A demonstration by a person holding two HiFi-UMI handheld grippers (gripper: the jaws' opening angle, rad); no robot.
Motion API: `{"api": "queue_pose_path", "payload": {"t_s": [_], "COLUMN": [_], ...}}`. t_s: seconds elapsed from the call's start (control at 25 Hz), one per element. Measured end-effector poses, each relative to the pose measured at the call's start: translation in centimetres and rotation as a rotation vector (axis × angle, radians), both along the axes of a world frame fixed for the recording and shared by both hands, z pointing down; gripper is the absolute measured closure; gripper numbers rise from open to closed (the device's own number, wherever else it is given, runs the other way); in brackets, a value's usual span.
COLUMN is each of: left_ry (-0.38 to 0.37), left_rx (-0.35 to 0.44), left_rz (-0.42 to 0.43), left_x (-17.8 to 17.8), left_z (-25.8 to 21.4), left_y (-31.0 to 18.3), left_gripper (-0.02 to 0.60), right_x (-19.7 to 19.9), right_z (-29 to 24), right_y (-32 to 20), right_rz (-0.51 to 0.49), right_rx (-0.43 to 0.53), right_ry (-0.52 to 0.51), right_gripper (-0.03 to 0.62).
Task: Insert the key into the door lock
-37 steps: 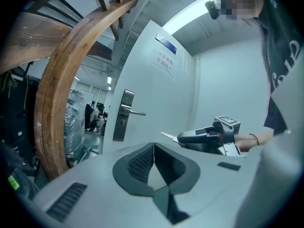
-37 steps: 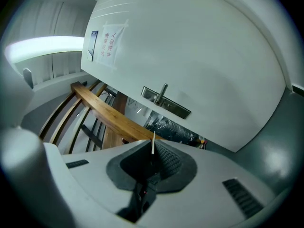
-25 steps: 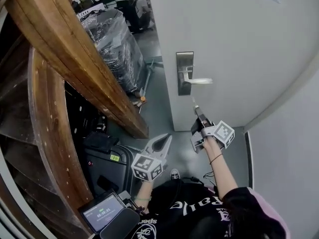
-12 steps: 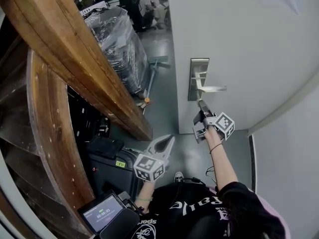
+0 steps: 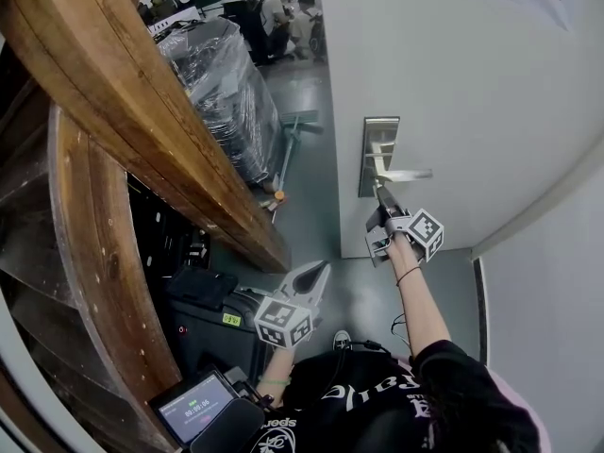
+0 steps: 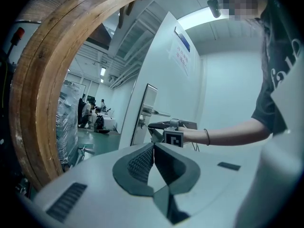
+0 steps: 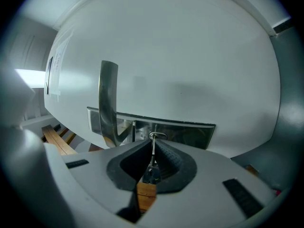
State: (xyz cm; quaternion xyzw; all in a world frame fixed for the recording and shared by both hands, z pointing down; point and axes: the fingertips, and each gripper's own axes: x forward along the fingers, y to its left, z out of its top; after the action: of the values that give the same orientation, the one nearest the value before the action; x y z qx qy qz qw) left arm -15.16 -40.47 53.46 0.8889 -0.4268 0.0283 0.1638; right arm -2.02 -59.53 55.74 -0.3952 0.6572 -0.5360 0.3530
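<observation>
At the door lock, the key points forward, pinched in the right tool.

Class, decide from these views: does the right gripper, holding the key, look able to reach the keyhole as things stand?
Probably yes. The right gripper holds the key, whose tip sits at the keyhole in the lock plate; the door handle lies off to one side, nothing between.
</observation>
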Motion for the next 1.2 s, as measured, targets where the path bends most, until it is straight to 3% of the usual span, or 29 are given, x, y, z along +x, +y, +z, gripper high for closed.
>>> {"api": "queue_pose_path", "payload": {"t_s": [0.32, 0.56, 0.92, 1.2], "left_ry": [-0.002, -0.004, 0.021, 0.042], "left_rx": [-0.006, -0.008, -0.007, -0.011], "left_rz": [0.005, -0.010, -0.026, -0.018], "left_x": [-0.3, -0.4, 2.1, 7.2], "left_z": [0.3, 0.3, -0.1, -1.0], "left_y": [0.3, 0.6, 2.2, 6.1], "left_gripper": [0.577, 0.577, 0.577, 0.577], "right_x": [-0.4, -0.6, 0.9, 4.3], "right_z": [0.0, -0.4, -0.2, -1.4], "right_y": [-1.9, -0.9, 9.9, 20.0], "right_rz": [0.014, -0.038, -0.220, -0.291], "right_rx": [0.007, 0.066, 0.112, 0.099], "right_ry": [0.023, 0.254, 0.499, 0.543], "right_gripper": [0.557, 0.554, 0.556, 0.557]}}
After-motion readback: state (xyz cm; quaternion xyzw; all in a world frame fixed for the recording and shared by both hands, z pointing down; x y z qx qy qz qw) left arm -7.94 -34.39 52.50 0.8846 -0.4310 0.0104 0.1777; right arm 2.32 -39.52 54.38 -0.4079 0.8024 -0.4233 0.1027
